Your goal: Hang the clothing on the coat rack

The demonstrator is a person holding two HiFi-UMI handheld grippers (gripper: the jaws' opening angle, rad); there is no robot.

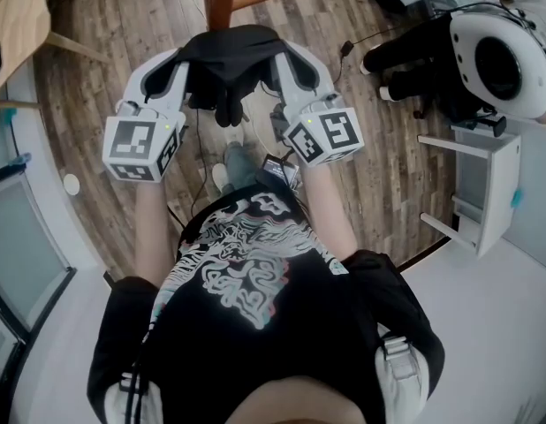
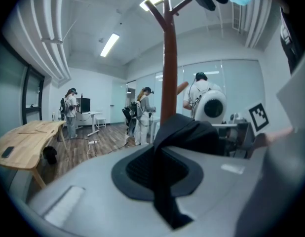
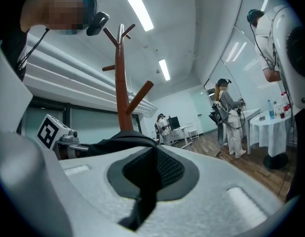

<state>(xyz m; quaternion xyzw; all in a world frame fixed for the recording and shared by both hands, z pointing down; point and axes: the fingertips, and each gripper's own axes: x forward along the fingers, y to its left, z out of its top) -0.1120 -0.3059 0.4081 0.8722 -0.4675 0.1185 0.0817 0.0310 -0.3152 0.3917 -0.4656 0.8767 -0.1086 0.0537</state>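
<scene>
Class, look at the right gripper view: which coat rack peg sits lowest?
The peg slanting up to the right, nearest the black garment; the other pegs branch off higher up the pole.

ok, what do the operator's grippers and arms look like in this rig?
Left gripper and right gripper: white curved shells, each with a white cube of black square markers. Inside, dark grey mesh-textured pads in a rounded recess. Person wears a black T-shirt with a white swirl print, short sleeves; forearms bare.
</scene>
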